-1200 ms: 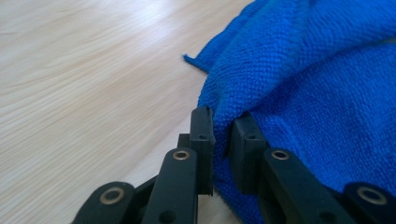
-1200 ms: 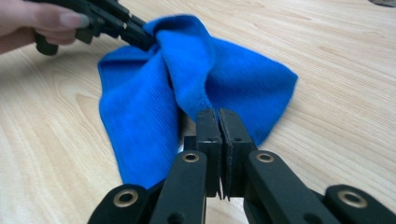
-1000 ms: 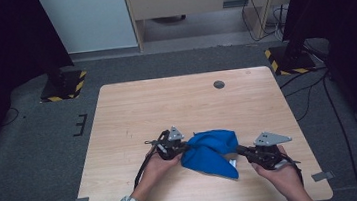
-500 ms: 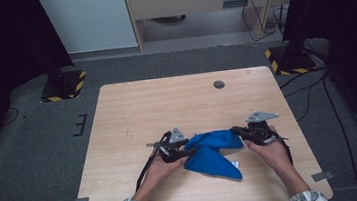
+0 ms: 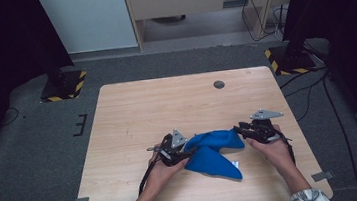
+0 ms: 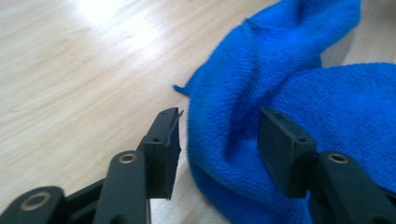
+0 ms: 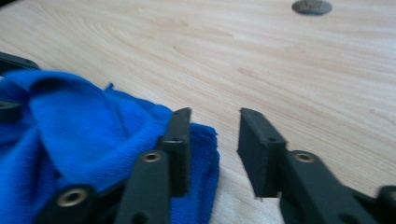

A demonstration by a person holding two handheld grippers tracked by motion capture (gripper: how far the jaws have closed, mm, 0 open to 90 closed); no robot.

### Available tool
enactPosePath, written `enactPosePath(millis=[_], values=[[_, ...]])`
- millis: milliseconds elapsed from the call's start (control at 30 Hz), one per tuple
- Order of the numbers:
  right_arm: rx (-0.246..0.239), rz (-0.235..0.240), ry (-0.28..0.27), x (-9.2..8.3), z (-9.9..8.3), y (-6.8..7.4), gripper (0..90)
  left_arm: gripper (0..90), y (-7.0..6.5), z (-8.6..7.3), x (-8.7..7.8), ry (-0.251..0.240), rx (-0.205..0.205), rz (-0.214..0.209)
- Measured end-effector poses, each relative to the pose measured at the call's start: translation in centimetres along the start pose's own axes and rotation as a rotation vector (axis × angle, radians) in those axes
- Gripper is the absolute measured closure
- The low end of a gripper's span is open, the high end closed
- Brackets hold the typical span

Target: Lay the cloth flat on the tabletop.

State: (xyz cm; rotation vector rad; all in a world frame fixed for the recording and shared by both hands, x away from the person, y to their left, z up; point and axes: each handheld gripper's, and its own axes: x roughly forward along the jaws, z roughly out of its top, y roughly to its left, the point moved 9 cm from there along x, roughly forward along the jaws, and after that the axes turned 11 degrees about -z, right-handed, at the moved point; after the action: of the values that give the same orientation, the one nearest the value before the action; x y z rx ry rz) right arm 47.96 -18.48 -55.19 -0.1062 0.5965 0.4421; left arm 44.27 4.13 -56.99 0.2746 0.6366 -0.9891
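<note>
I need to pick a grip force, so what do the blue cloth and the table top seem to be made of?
The blue cloth looks like soft terry or microfibre: a fuzzy looped pile, matte, lying in limp folds. The table top looks like pale wood or a wood-grain laminate, smooth with a light sheen; the pictures cannot settle which.

**What I can't make out**

In my left gripper view the blue cloth (image 6: 299,93) runs off the top and right edges, so its full spread is lost. A fold sits between my jaws; the cloth under the right jaw is covered by it.

In my right gripper view the cloth (image 7: 70,140) is cut off at the left and bottom edges, and my left jaw hides its near edge. The dark disc (image 7: 312,6) is clipped by the top edge and blurred.

From the high view, my left gripper (image 5: 184,153) tips are too small to read against the cloth. A small white bit (image 5: 235,164) beside the cloth: can't tell what it is. My forearms leave the bottom edge.
</note>
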Motion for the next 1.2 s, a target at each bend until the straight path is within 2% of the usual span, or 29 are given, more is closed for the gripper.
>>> enactPosePath(millis=[133,200,233,300,433,467,567,600,733,800,900,1067,1200], values=[[-0.001,0.000,-0.024,-1.0,0.2,0.3,50.7,54.1,0.6,0.3,-0.4,-0.017,0.000,0.031],[0.001,-0.003,-0.025,-1.2,0.2,0.2,44.8,57.9,0.8,0.3,-0.5,-0.023,-0.011,0.027],[0.016,0.000,-0.021,-1.1,0.1,0.2,41.2,66.9,0.9,0.3,-0.5,-0.021,-0.014,0.020],[0.019,0.001,-0.017,-1.0,0.0,0.2,39.6,69.7,1.0,0.3,-0.5,-0.012,-0.007,0.017],[0.011,0.013,-0.003,-0.5,-0.4,0.9,35.4,84.1,0.9,0.3,-0.7,-0.005,-0.008,-0.011],[-0.003,0.017,0.009,-0.2,-0.6,1.4,34.7,84.9,0.9,0.4,-0.8,-0.012,-0.012,-0.011],[-0.022,0.030,0.011,-0.1,-0.6,2.0,34.7,84.0,1.5,0.3,-1.2,-0.026,-0.036,-0.001],[-0.034,0.033,0.012,0.0,-0.8,2.3,35.5,82.6,2.1,-0.2,-1.0,-0.006,-0.054,0.011],[-0.052,0.040,0.022,0.1,-1.1,2.8,37.2,80.5,2.6,-1.1,-0.5,0.030,-0.066,0.017],[-0.069,0.059,0.027,0.0,-1.2,3.4,41.4,80.1,2.8,-1.5,-0.2,0.050,-0.071,0.017],[-0.080,0.077,0.038,0.1,-1.4,3.9,41.7,80.1,3.2,-1.8,0.1,0.061,-0.076,0.024],[-0.111,0.107,0.058,0.6,-2.0,5.3,36.8,80.3,3.7,-1.8,0.5,0.058,-0.088,0.026],[-0.138,0.112,0.045,0.5,-1.7,5.9,38.9,81.1,4.3,-1.4,1.2,0.050,-0.095,0.011]])
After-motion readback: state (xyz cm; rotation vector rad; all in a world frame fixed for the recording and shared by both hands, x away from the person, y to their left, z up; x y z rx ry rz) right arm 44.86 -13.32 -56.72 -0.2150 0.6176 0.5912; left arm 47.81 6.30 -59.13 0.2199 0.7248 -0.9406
